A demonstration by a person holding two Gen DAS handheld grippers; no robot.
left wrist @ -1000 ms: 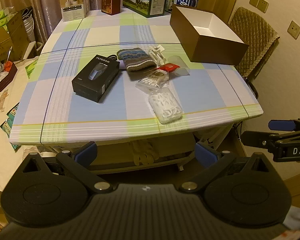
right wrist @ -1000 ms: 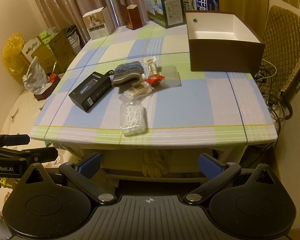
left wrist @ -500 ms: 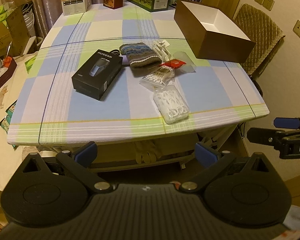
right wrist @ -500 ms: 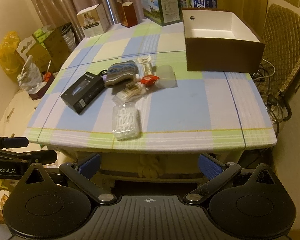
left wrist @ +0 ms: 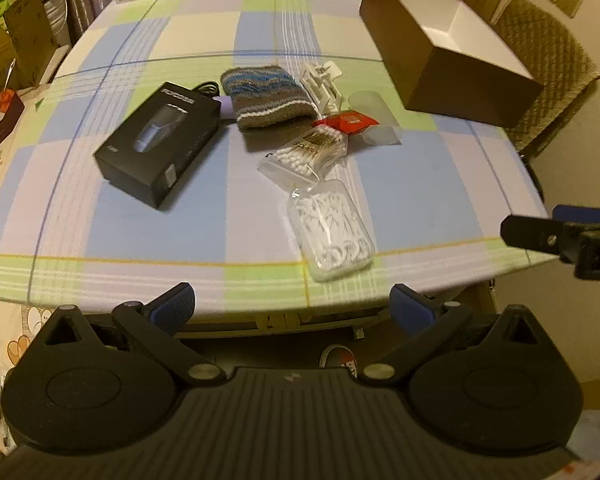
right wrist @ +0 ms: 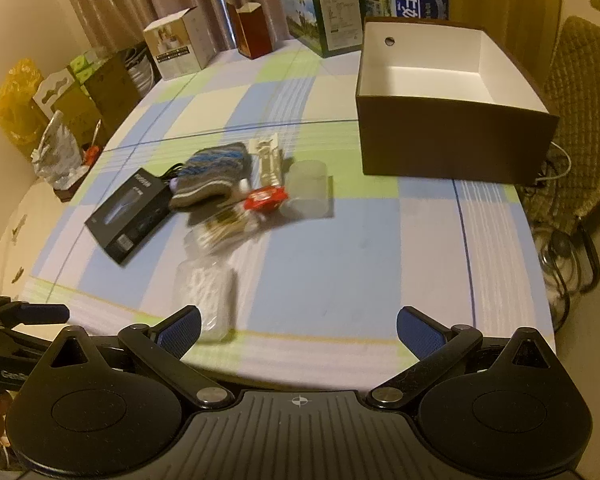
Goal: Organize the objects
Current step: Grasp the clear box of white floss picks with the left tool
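Both tongs hang at the near edge of the desk (left wrist: 260, 32), nothing grasped. Left tongs (left wrist: 292, 304) spread wide and empty; right tongs (right wrist: 298, 326) spread wide too, also empty. Loose items sit bunched mid-desk: black box (left wrist: 160, 144) on the left, knit pouch (left wrist: 268, 96) just beside it, bag of cotton swabs (left wrist: 308, 152) touching the red packet (left wrist: 348, 120), and the clear case of floss picks (left wrist: 332, 228) nearest the edge. The open brown box (right wrist: 452, 120) stands apart at the far right, empty inside, likely the bin for everything. Floss case lies closest to both tongs, so probably the first pick. Right view is blurred.
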